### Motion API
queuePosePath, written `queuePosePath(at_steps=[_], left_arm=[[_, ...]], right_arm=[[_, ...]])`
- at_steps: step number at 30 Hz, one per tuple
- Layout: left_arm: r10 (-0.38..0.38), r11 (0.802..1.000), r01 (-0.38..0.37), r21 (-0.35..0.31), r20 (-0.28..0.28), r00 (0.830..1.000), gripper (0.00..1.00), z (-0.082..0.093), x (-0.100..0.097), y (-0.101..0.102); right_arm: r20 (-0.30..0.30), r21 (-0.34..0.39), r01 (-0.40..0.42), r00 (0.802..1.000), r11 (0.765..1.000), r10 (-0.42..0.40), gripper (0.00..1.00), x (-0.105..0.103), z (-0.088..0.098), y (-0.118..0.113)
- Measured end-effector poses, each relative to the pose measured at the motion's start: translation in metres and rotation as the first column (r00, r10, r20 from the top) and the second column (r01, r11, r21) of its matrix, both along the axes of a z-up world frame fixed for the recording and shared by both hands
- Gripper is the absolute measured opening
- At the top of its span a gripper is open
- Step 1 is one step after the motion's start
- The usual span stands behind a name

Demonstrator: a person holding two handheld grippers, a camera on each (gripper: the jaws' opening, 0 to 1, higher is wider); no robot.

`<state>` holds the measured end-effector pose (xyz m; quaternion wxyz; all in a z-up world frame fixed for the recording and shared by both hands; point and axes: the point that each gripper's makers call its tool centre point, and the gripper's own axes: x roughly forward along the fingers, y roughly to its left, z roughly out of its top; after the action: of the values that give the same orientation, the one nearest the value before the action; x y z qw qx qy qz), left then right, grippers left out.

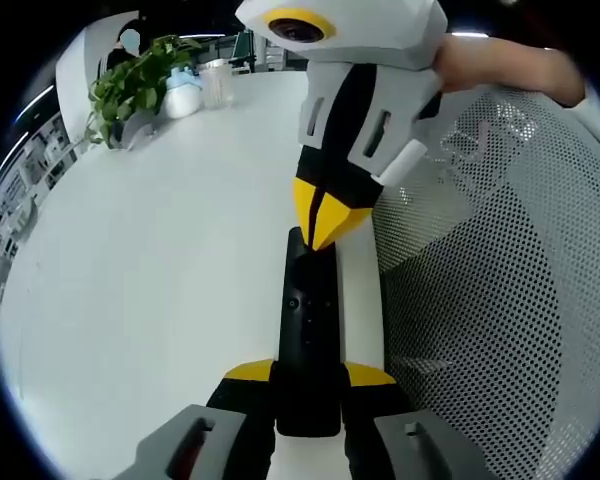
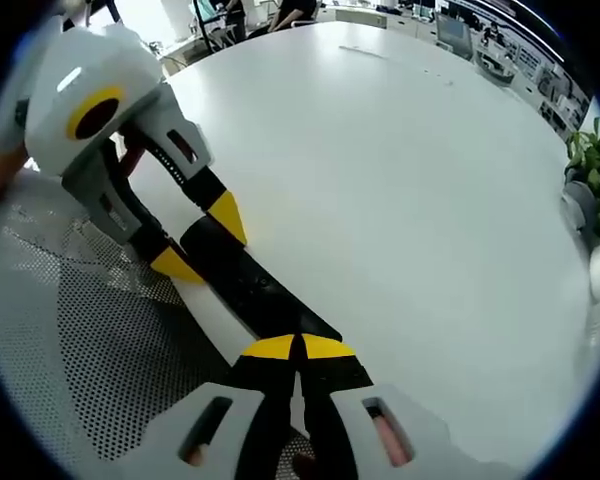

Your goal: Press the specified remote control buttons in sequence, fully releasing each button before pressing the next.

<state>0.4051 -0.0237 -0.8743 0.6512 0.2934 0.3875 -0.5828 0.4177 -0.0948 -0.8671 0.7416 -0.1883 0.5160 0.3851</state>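
The left tool pinches the slim black remote control lengthwise, while the right tool, tips pressed together, touches its far end.

An open-plan office: a broad white table carries a potted plant at ten o'clock in the left gripper view, beside clear plastic containers. A white mesh chair back stands at three o'clock. Desks with monitors (small, blurred) line the background at one o'clock in the right gripper view.
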Motion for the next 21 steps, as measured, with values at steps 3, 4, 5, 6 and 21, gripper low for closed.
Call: queuePosePath(at_steps=[3, 4, 5, 6, 21], left_arm=[[0.0, 1.0, 0.0, -0.001, 0.001, 1.0, 0.24, 0.0, 0.0, 0.0], [0.001, 1.0, -0.001, -0.001, 0.001, 1.0, 0.24, 0.0, 0.0001, 0.0], [0.001, 1.0, -0.001, -0.002, 0.0, 1.0, 0.24, 0.0, 0.0001, 0.0], [0.002, 1.0, -0.002, -0.002, 0.0, 1.0, 0.24, 0.0, 0.0, 0.0], [0.007, 1.0, -0.007, -0.01, 0.001, 1.0, 0.24, 0.0001, -0.0006, 0.0003]], right_arm=[[0.003, -0.002, -0.006, 1.0, 1.0, 0.006, 0.0, -0.0003, 0.0001, 0.0003], [0.003, -0.005, -0.009, 1.0, 1.0, 0.009, 0.0, -0.0003, 0.0001, 0.0003], [0.005, -0.01, -0.014, 1.0, 1.0, 0.014, 0.0, -0.0004, 0.0001, 0.0004], [0.007, -0.012, -0.018, 1.0, 1.0, 0.018, 0.0, -0.0004, 0.0001, 0.0006], [0.034, -0.05, -0.067, 0.997, 0.997, 0.069, 0.0, -0.0011, 0.0003, 0.0028]])
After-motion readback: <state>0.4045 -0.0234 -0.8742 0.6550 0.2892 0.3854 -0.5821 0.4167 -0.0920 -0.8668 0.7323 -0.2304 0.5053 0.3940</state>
